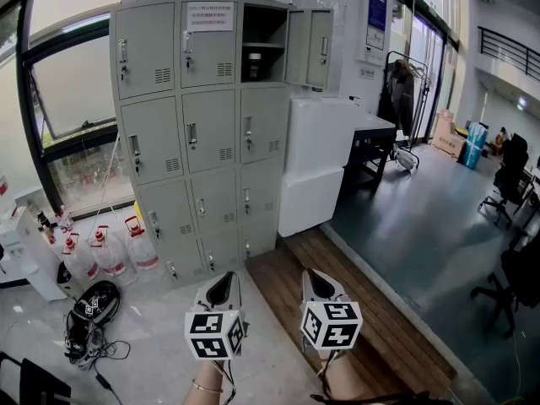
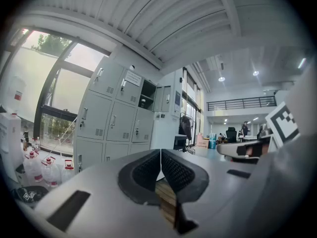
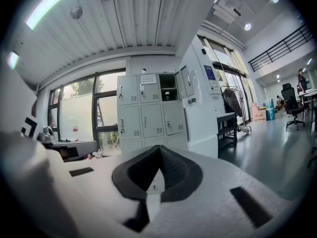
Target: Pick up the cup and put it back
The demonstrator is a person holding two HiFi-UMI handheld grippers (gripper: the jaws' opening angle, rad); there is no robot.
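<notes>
A small dark cylindrical cup [image 1: 254,64] stands on the shelf in the open top compartment of the grey sheet-metal locker cabinet [image 1: 202,133]. The white plastic left hand-held gripper [image 2: 160,153] and right hand-held gripper [image 3: 159,150] are clenched and empty, ribbed black jaws together, well apart from it. Clear red-capped jugs [image 1: 108,256] crowd the floor [image 1: 160,327] beside the lockers.

Far ahead of the fingertips of the left gripper [image 1: 224,277] and the right gripper [image 1: 319,275], and higher than them, the open locker compartment [image 1: 263,45] holds a small dark thing [image 1: 254,64], too small to say if it is the cup. The notice [image 1: 210,16] on the door beside it cannot be read. Behind the fingers [image 1: 211,294], the marker cubes [image 1: 215,334] hide both hands; only the wrists [image 1: 205,388] show, cut by the lower edge. Left of them, the corner cuts a black thing [image 1: 38,384].
</notes>
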